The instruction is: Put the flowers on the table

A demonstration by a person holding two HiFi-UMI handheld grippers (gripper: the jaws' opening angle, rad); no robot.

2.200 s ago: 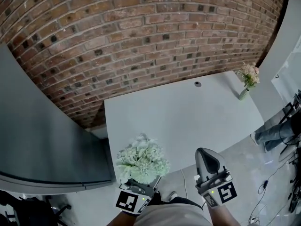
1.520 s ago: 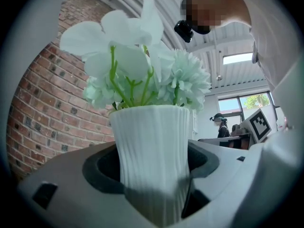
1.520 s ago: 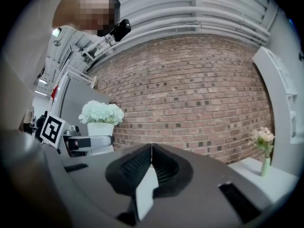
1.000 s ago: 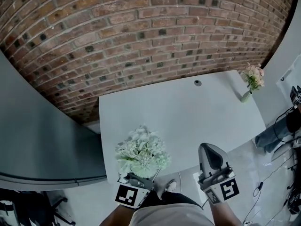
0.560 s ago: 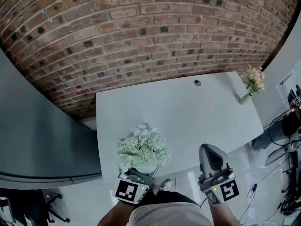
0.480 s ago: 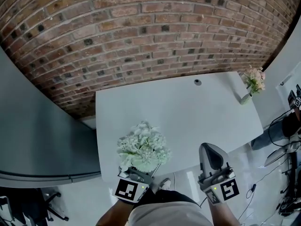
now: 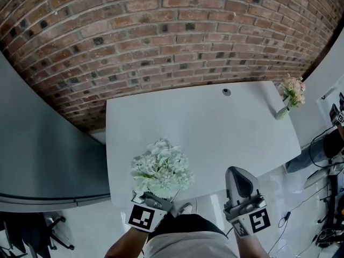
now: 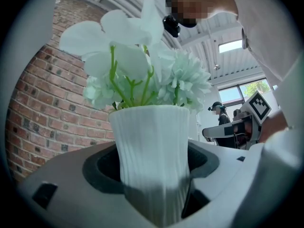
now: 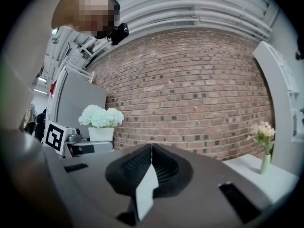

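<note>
A white ribbed vase (image 8: 152,160) of white flowers (image 8: 142,70) stands upright between the jaws of my left gripper (image 8: 152,175), which is shut on it. In the head view the bouquet (image 7: 161,173) hovers above the near left part of the white table (image 7: 215,133), and the left gripper (image 7: 152,198) sits just below it at the front edge. My right gripper (image 7: 237,172) is shut with nothing in it and is held level off the table's front edge. In the right gripper view its jaws (image 9: 151,151) meet, and the vase (image 9: 101,133) shows at the left.
A small vase of pink flowers (image 7: 290,95) stands at the table's far right corner, also seen as the small vase (image 9: 264,146). A round grommet (image 7: 226,92) lies near the back edge. A brick wall (image 7: 161,31) rises behind the table, with a grey partition (image 7: 43,160) at the left.
The left gripper with the vase has sunk a little at the table's front left. The right gripper has stayed about where it was.
</note>
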